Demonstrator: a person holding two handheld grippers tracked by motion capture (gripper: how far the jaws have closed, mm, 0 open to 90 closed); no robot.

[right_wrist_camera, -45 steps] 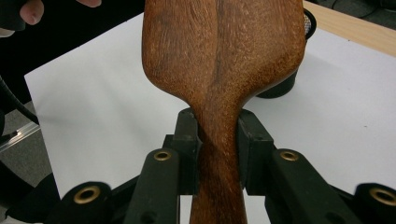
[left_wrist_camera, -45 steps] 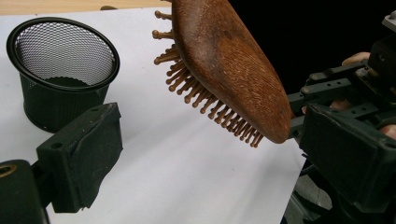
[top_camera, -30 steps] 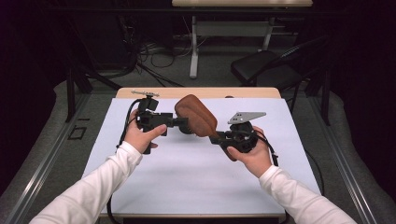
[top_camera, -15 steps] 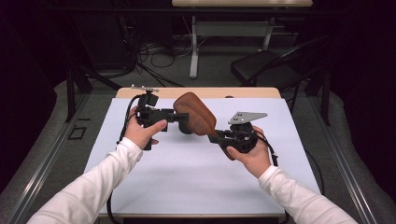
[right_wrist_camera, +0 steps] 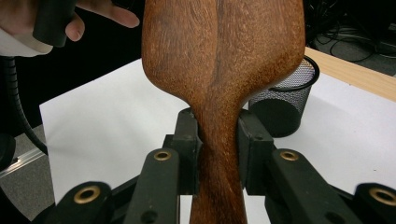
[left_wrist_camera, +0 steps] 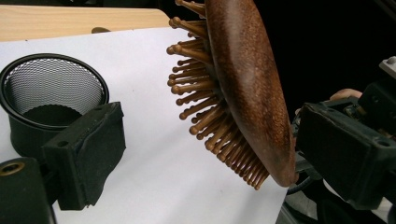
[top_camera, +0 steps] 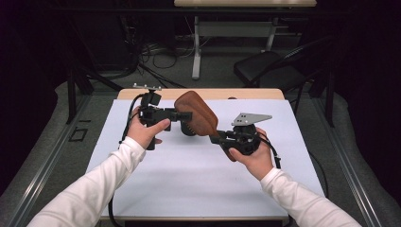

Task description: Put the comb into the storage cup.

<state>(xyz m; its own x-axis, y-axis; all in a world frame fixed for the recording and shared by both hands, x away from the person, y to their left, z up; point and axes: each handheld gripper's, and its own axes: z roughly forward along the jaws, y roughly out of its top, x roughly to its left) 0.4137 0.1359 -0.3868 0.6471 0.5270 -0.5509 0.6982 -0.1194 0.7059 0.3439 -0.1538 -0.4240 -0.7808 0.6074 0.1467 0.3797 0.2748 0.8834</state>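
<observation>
Between the fingers of the right gripper (right_wrist_camera: 218, 154) the narrow neck of a wooden hairbrush (right_wrist_camera: 224, 60) is clamped, one pad pressed against each side of the handle, as is seen in the right gripper view. From that grip the broad oval head of the hairbrush (top_camera: 196, 112) is carried up and away from the fingers, clear of the white sheet (top_camera: 189, 175) that covers the desk (top_camera: 265, 93). In the left gripper view the brush head (left_wrist_camera: 247, 84) is seen edge on, tilted, with its rows of wooden bristles (left_wrist_camera: 205, 107) turned toward the left-hand finger and its smooth back toward the right-hand one. The fingers of the left gripper (left_wrist_camera: 210, 149) are spread wide and have just been closing a little; the brush head lies in the gap between them, and no pad is pressed on it. Beyond the left-hand finger of that gripper a black mesh cup (left_wrist_camera: 51, 98) is stood upright on the sheet, its mouth open upward. In the right gripper view the same cup (right_wrist_camera: 285, 102) is found just past the fingers, to the right of the brush neck and behind it. In the high view the left gripper (top_camera: 182, 116) is held level and pointed at the brush head, while the right gripper (top_camera: 222, 139) is held lower, near the person's right hand (top_camera: 253, 158).
</observation>
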